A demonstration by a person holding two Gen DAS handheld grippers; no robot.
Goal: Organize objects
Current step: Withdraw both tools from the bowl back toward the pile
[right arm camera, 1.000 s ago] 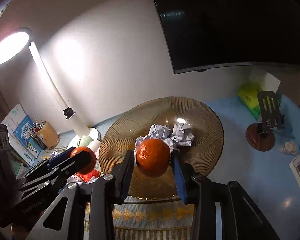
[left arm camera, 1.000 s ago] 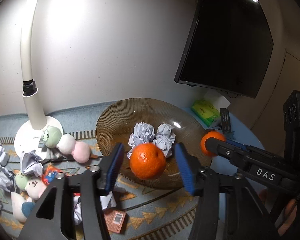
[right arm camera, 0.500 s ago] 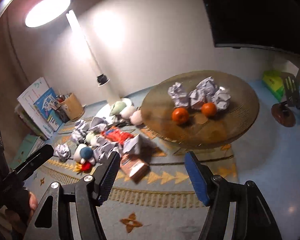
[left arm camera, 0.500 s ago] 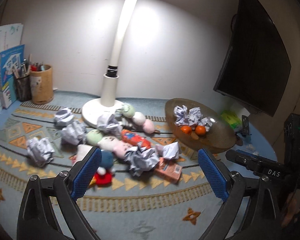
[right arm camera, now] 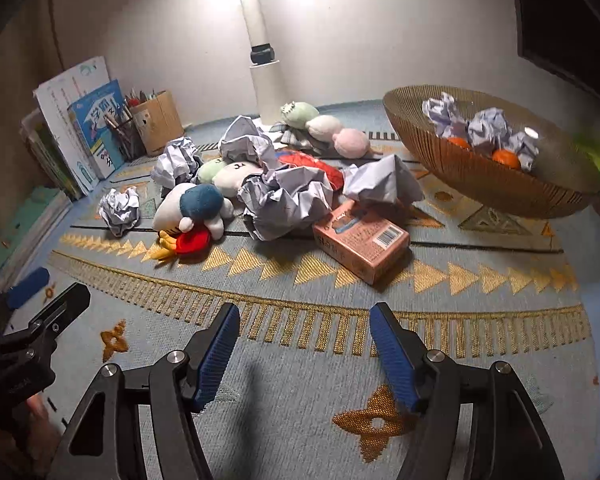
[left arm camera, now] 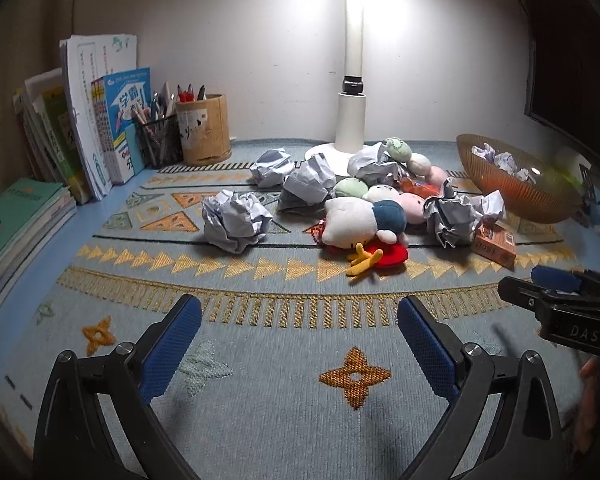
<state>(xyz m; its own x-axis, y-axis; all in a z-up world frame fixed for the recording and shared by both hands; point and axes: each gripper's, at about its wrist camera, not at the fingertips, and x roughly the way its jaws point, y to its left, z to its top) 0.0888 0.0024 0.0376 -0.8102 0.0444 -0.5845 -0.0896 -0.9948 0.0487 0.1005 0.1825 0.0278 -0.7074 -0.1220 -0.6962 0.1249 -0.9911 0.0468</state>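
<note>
The patterned mat (right arm camera: 300, 360) covers the table. At two o'clock the ribbed bowl (right arm camera: 480, 176) holds two oranges (right arm camera: 506, 158). Left tongs (left arm camera: 300, 336) stand released, empty; right tongs (right arm camera: 305, 346) are opening, empty.

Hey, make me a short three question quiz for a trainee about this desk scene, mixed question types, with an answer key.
1. True or false: the brown bowl holds only crumpled paper.
2. Multiple choice: what lies directly in front of the crumpled paper pile, nearest the right tongs? A) pen cup B) pink box C) lamp base
3. Fill in: both the right tongs and the left tongs hold ______.

Key:
1. False; two oranges sit among the paper balls.
2. B, the pink box.
3. Nothing; the right jaws are opening over bare mat.
</note>
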